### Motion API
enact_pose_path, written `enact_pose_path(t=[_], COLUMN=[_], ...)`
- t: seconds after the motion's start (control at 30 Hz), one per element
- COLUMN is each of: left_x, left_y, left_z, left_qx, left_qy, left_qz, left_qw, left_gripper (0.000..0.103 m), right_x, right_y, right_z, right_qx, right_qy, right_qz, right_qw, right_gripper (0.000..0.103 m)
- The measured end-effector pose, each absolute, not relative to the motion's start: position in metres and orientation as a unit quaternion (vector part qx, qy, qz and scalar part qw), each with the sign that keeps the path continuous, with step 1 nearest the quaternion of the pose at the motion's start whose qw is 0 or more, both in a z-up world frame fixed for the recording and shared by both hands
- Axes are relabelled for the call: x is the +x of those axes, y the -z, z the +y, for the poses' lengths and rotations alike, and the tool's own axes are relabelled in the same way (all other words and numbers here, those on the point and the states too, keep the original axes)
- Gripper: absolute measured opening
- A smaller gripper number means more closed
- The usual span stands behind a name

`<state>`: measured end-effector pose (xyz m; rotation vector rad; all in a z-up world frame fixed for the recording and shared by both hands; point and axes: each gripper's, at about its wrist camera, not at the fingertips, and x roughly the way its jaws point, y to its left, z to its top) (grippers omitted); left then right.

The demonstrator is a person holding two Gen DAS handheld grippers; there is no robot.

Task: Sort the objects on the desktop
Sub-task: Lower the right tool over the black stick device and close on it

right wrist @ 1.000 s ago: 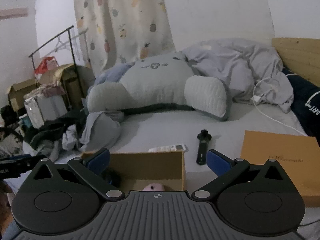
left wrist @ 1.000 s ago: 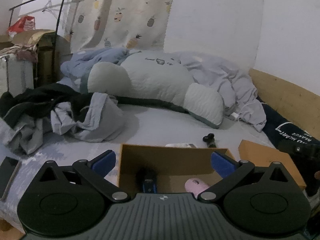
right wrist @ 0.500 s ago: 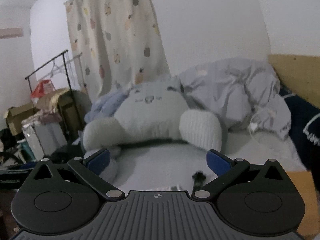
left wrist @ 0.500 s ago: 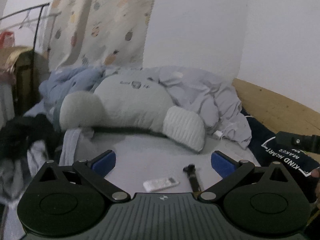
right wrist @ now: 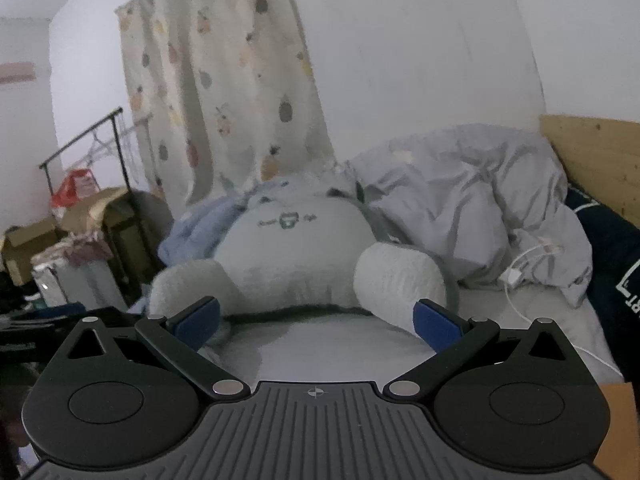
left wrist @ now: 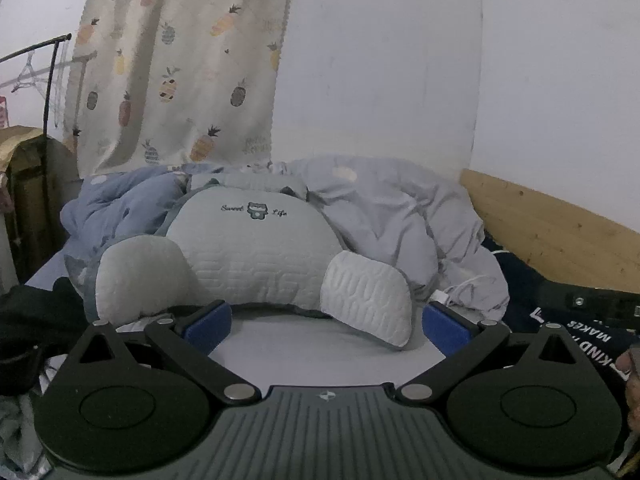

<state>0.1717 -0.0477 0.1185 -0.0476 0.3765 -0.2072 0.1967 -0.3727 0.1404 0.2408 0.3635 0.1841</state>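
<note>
My left gripper (left wrist: 326, 326) is open and empty, its blue pads wide apart, raised and pointing across the bed at a large pale cushion (left wrist: 256, 256). My right gripper (right wrist: 316, 320) is also open and empty, pointing at the same cushion (right wrist: 296, 256). The cardboard box, the remote and the black tool seen earlier are out of both views. Only a corner of a flat tan box (right wrist: 618, 420) shows at the lower right of the right wrist view.
A crumpled grey duvet (left wrist: 400, 220) lies behind the cushion, with a white charger and cable (right wrist: 516, 276) beside it. A wooden headboard (left wrist: 552, 236) runs along the right. Dark clothes (left wrist: 36, 312) lie at the left. A clothes rack and boxes (right wrist: 80, 208) stand beyond the bed.
Both grippers have lifted and tilted upward. The cardboard box, remote and black tool have dropped out of view below. Both stay open.
</note>
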Motion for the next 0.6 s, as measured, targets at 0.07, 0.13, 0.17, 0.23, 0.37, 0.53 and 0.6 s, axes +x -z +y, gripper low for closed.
enact_pose_path(t=[0.07,0.13,0.17,0.23,0.37,0.53,0.6], left_x=[0.18,0.19,0.195,0.206,0.227,0.251,0.26], left_y=[-0.113,-0.105,-0.101,-0.091,-0.07,-0.042,-0.033], left_z=[-0.046,-0.045,-0.044,-0.042,-0.044,-0.047,-0.047], left_qx=[-0.026,-0.027,-0.028,-0.03,-0.019,-0.019,-0.02], left_qy=[0.103,0.103,0.102,0.105,0.108,0.118,0.12], left_qz=[0.194,0.205,0.21,0.222,0.245,0.275,0.285], left_qw=[0.975,0.973,0.972,0.969,0.963,0.954,0.951], left_gripper=[0.103,0.103,0.103,0.103,0.103,0.103,0.103], right_x=[0.208,0.219,0.223,0.233,0.252,0.278,0.289], right_y=[-0.132,-0.121,-0.115,-0.104,-0.081,-0.047,-0.033], right_z=[-0.371,-0.371,-0.37,-0.368,-0.362,-0.355,-0.354], right_qx=[0.12,0.119,0.119,0.119,0.109,0.106,0.104], right_qy=[-0.086,-0.081,-0.079,-0.075,-0.068,-0.06,-0.056], right_qz=[0.189,0.201,0.206,0.218,0.242,0.277,0.291], right_qw=[0.971,0.969,0.968,0.966,0.962,0.953,0.949], right_gripper=[0.103,0.103,0.103,0.103,0.103,0.103,0.103])
